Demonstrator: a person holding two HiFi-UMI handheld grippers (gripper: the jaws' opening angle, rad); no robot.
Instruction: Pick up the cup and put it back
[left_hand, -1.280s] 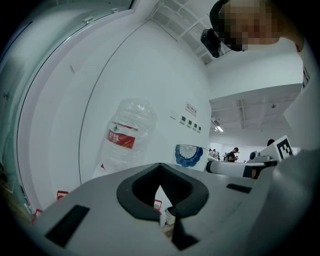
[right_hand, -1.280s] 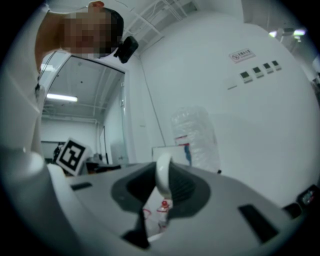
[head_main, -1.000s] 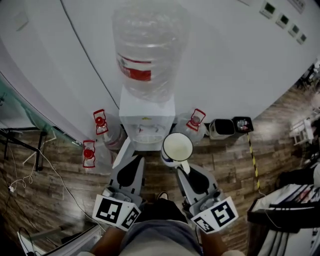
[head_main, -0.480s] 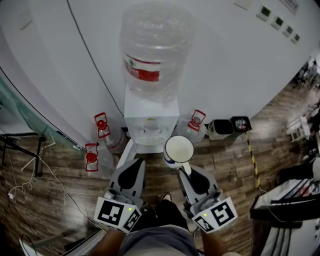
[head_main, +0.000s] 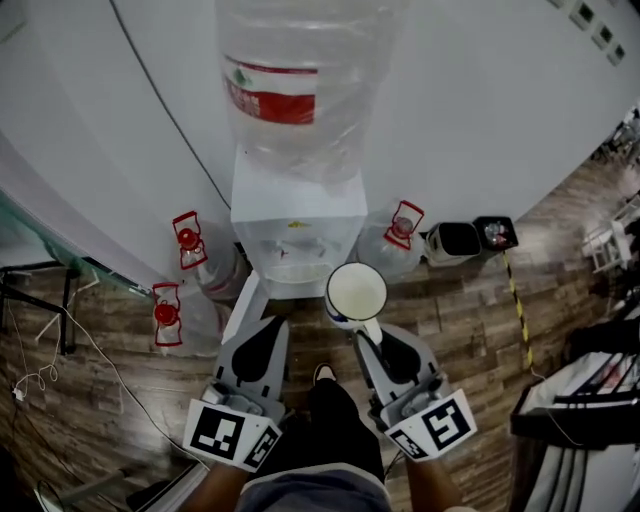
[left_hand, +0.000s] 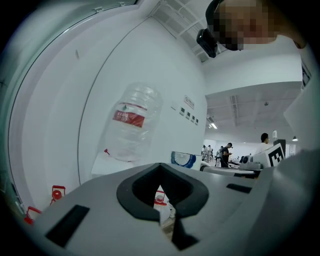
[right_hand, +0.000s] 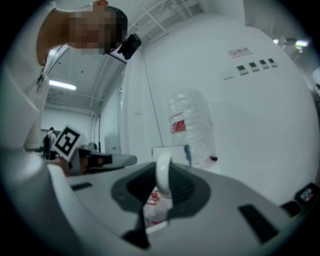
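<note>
Cup: the white cup (head_main: 356, 293) is in the air at the middle of the head view, mouth up and apparently empty. It hangs just in front of the water dispenser (head_main: 295, 225) and rests on nothing.
Cup handle: the white loop (right_hand: 163, 175) stands upright between the jaws in the right gripper view.
Right tool: the right tool (head_main: 368, 330) is clamped on that handle and carries the whole cup out ahead of its tips.
Left tool: the left tool (head_main: 262, 312) sits lower left of the cup and apart from it. Its jaws are drawn together with only a thin slit between them and nothing in it.
Surroundings: a large clear bottle (head_main: 300, 90) sits on top of the dispenser. Spare bottles with red caps (head_main: 190, 245) stand on the wood floor (head_main: 470, 320) to either side of the dispenser, and two small bins (head_main: 452, 240) stand to the right.
Done: the pick-up half looks complete, since the cup is off any surface and held firmly.
Left to do: setting the cup down and letting go of the handle.
Where it goes back: I can't tell for certain. The dispenser's front ledge under the taps, directly ahead of the cup, looks the likely spot.
Progress: roughly halfway, by my reckoning.
</note>
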